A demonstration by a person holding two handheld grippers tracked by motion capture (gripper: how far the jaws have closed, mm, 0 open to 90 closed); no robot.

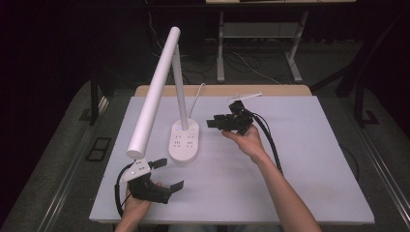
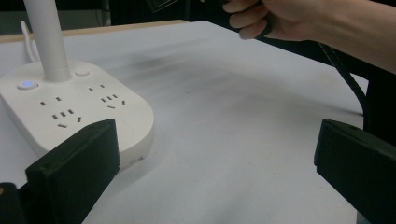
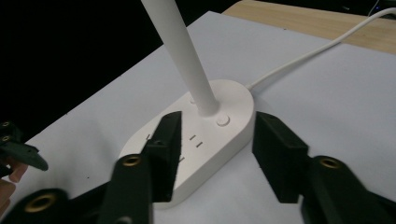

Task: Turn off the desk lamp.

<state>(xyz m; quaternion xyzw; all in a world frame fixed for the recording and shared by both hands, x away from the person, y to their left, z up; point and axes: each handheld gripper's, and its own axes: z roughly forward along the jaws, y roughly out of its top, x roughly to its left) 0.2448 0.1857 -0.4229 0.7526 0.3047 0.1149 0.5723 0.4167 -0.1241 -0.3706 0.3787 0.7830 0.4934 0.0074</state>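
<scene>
A white desk lamp stands at the table's middle left. Its oval base (image 1: 183, 141) carries socket holes and a blue-lit button (image 2: 26, 85). The upright stem (image 1: 180, 87) holds a long tube head (image 1: 152, 92) that slants down toward the near left. My right gripper (image 1: 215, 121) is open just right of the base, jaws pointing at it. In the right gripper view the right gripper (image 3: 217, 135) straddles the base's end (image 3: 205, 149) near a round button (image 3: 222, 120). My left gripper (image 1: 168, 174) is open near the front edge, below the base (image 2: 70, 107), with nothing between its jaws (image 2: 217, 140).
The white table top (image 1: 290, 169) has a wooden strip (image 1: 280, 90) along its far edge. The lamp's white cable (image 1: 196, 96) runs off the back. The right hand (image 2: 280, 18) and its black cable (image 1: 270, 140) cross the table's right half. Desk legs stand behind.
</scene>
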